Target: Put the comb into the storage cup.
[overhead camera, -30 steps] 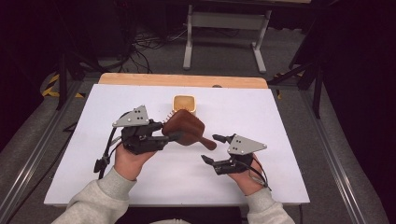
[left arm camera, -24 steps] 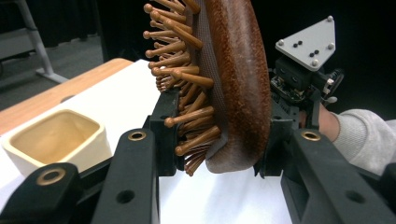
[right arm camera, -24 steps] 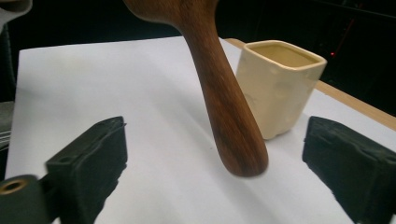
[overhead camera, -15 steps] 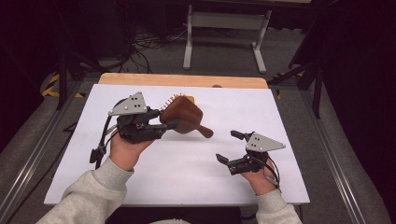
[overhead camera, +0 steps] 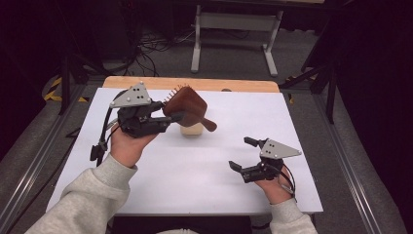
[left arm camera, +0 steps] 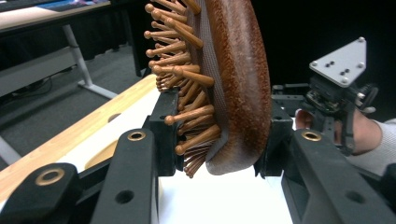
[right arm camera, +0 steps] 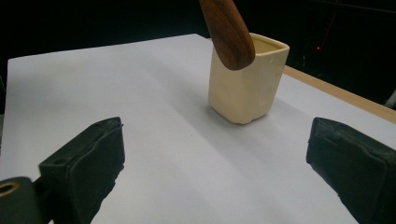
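A brown wooden hairbrush (overhead camera: 187, 107) with wooden bristles hangs in the air over the table. My left gripper (overhead camera: 173, 114) is shut on its head, with the handle pointing right and down. In the left gripper view the brush head (left arm camera: 238, 84) stands on edge between the pads, bristles to the left. A cream square cup (overhead camera: 191, 129) stands on the white sheet just below the handle. My right gripper (overhead camera: 241, 153) rests low at the near right; its jaws have just been opening and hold nothing. In its own view the right gripper (right arm camera: 219, 149) faces the cup (right arm camera: 245, 84) and the handle tip (right arm camera: 229, 32).
The white sheet (overhead camera: 195, 185) covers the table, and a wooden strip (overhead camera: 195, 84) shows at its far edge. A metal stand (overhead camera: 234, 29) and cables lie on the floor beyond. The other hand's gripper (left arm camera: 336, 93) appears far off in the left gripper view.
The left hand has lifted the brush higher, so it now hangs in front of the cup. The right hand has slid to the right, and its jaws stand wider.
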Available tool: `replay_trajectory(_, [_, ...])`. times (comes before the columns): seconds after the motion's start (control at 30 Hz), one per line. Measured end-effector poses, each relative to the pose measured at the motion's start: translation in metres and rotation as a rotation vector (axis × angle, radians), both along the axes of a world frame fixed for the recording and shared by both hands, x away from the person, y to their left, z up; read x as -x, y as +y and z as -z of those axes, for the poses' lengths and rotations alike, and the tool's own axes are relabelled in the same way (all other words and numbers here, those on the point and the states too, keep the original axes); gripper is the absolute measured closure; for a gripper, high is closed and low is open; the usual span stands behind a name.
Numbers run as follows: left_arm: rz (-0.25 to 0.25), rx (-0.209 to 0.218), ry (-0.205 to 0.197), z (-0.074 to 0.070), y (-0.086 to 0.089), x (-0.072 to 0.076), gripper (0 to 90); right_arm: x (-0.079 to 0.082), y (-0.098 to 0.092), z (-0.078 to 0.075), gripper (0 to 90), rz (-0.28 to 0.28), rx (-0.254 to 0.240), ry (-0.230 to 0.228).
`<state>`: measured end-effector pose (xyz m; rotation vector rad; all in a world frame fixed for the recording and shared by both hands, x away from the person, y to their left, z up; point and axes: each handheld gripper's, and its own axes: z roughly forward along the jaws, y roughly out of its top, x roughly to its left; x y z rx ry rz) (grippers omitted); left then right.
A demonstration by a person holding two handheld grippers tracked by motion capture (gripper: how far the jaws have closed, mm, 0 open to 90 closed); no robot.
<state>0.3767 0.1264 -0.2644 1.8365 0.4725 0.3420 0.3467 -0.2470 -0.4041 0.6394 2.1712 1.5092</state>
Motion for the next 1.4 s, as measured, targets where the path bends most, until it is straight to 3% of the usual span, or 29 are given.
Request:
replay_trajectory(0.57, [-0.092, 0.013, -0.019, -0.012, 0.005, -0.014, 59.9, -0.002, -0.003, 0.001, 5.0, -0.001, -0.005, 0.008])
replay_trajectory(0.8, [-0.138, -0.008, -0.041, -0.015, 0.002, -0.020, 59.7, -0.002, -0.002, 0.002, 5.0, -0.004, 0.000, 0.013])
replay_trajectory(1.13, [-0.196, -0.023, -0.034, -0.013, 0.001, -0.030, 59.6, -0.003, -0.003, 0.002, 4.9, -0.002, -0.007, 0.016])
replay_trajectory(1.27, [-0.226, -0.046, -0.055, -0.011, 0.000, -0.032, 59.6, -0.003, -0.001, 0.003, 5.0, -0.005, 0.005, 0.017])
replay_trajectory(1.4, [-0.235, -0.049, -0.039, -0.010, 0.000, -0.037, 59.5, -0.003, -0.002, 0.003, 4.9, -0.004, 0.000, 0.016])
